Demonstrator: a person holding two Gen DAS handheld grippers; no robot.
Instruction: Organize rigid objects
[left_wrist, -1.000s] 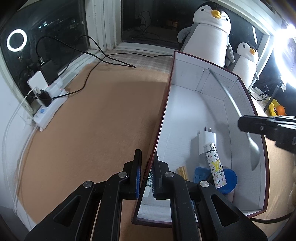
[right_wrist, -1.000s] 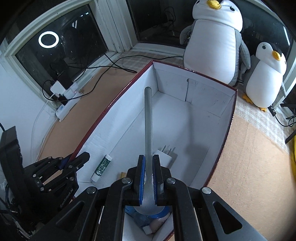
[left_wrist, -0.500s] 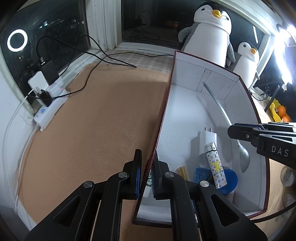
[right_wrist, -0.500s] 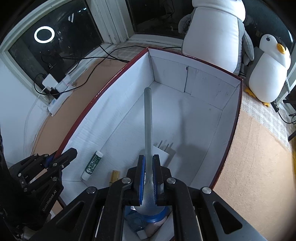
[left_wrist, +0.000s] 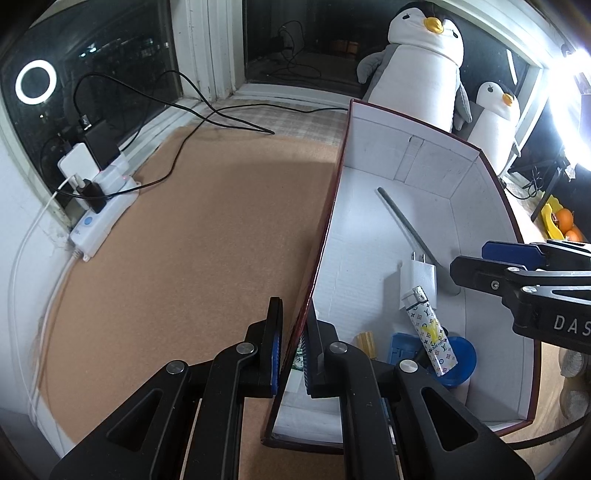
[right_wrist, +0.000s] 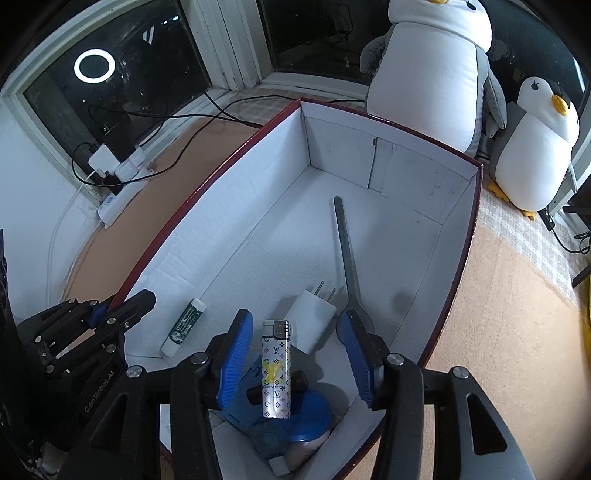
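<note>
Spoon (left_wrist: 410, 225), grey metal, lies flat on the floor of a white cardboard box (left_wrist: 369, 177) with a dark red rim, its handle pointing toward the far wall. In the left wrist view, the left gripper (left_wrist: 293, 345) is clamped tight on the box's near side wall, 1 finger outside and 1 inside. A white charger plug (left_wrist: 419, 282) sits just beside the spoon's bowl end, and a patterned lighter (left_wrist: 430, 332) leans over a blue lid (left_wrist: 461, 360). The right gripper (left_wrist: 476, 264) reaches in from the right above the box. 2 plush penguins (left_wrist: 421, 70) stand behind it, and a power strip (left_wrist: 99, 218) lies by the window.

In the right wrist view, the right gripper (right_wrist: 295, 332) has its blue-padded jaws opening, parted fairly wide, gripping nothing. The spoon (right_wrist: 345, 251) rests on the box floor beyond them, its bowl partly hidden by the right finger. A white tube (right_wrist: 184, 325) lies along the left wall of the box (right_wrist: 236, 206).
</note>
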